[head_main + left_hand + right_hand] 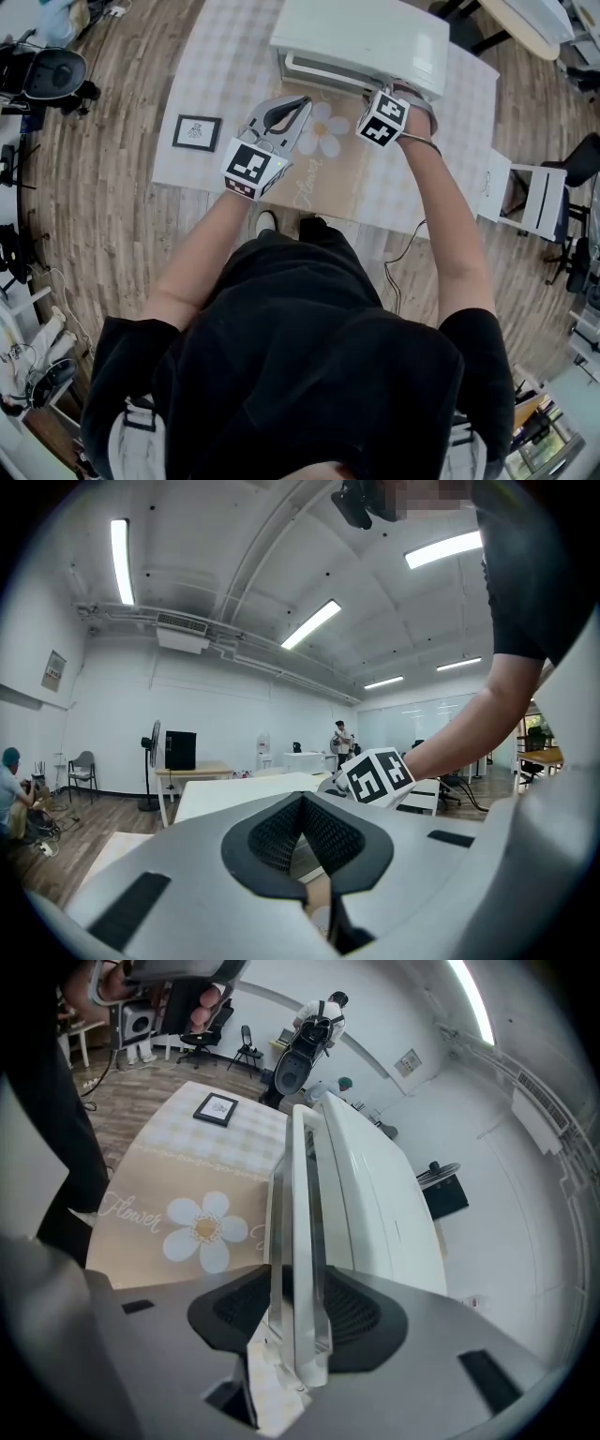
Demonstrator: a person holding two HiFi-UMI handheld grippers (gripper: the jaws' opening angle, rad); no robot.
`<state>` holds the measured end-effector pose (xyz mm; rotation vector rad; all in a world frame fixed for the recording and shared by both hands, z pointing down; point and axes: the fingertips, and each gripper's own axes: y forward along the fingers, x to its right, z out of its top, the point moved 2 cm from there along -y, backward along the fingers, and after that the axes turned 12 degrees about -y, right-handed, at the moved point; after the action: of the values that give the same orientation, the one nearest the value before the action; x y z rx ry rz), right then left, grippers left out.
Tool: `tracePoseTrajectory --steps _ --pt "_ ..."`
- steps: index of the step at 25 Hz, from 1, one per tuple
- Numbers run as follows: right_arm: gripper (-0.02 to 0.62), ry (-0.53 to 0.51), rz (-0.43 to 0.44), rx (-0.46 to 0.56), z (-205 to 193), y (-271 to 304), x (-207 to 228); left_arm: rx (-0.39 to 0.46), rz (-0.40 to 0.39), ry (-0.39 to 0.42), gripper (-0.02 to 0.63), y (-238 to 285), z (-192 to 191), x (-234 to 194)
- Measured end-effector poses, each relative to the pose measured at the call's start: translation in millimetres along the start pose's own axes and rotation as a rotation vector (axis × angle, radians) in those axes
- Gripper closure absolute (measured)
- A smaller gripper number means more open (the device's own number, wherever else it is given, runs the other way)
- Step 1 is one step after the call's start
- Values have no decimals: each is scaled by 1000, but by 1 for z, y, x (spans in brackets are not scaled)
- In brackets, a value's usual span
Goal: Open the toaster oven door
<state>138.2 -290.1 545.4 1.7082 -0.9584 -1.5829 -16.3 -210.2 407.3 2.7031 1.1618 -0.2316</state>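
Note:
A white toaster oven (pixel 366 37) stands at the far edge of the table, its door facing me. Its pale door handle (pixel 300 1241) runs as a long bar straight between my right gripper's (pixel 298 1312) jaws, and both black pads lie against its sides. In the head view the right gripper (pixel 392 91) sits at the oven's front right corner. My left gripper (pixel 295 105) hovers over the flower mat, left of the oven door, with nothing in it. Its pads (pixel 281 841) meet in the left gripper view, where the right gripper's marker cube (pixel 375 775) shows beyond them.
A beige mat with a daisy print (pixel 328 131) lies on the checked tablecloth (pixel 225 56) in front of the oven. A small black-framed picture (pixel 197 132) lies near the table's left edge. A white chair (pixel 539 197) stands to the right of the table.

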Motion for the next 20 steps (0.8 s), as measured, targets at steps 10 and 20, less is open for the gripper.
tracePoseTrajectory --steps 10,20 --pt "491 -40 -6 -45 -2 3 -2 3 -3 2 589 2 -2 1" --pt "491 -40 -42 -57 -3 1 -6 6 -8 0 589 3 -3 7"
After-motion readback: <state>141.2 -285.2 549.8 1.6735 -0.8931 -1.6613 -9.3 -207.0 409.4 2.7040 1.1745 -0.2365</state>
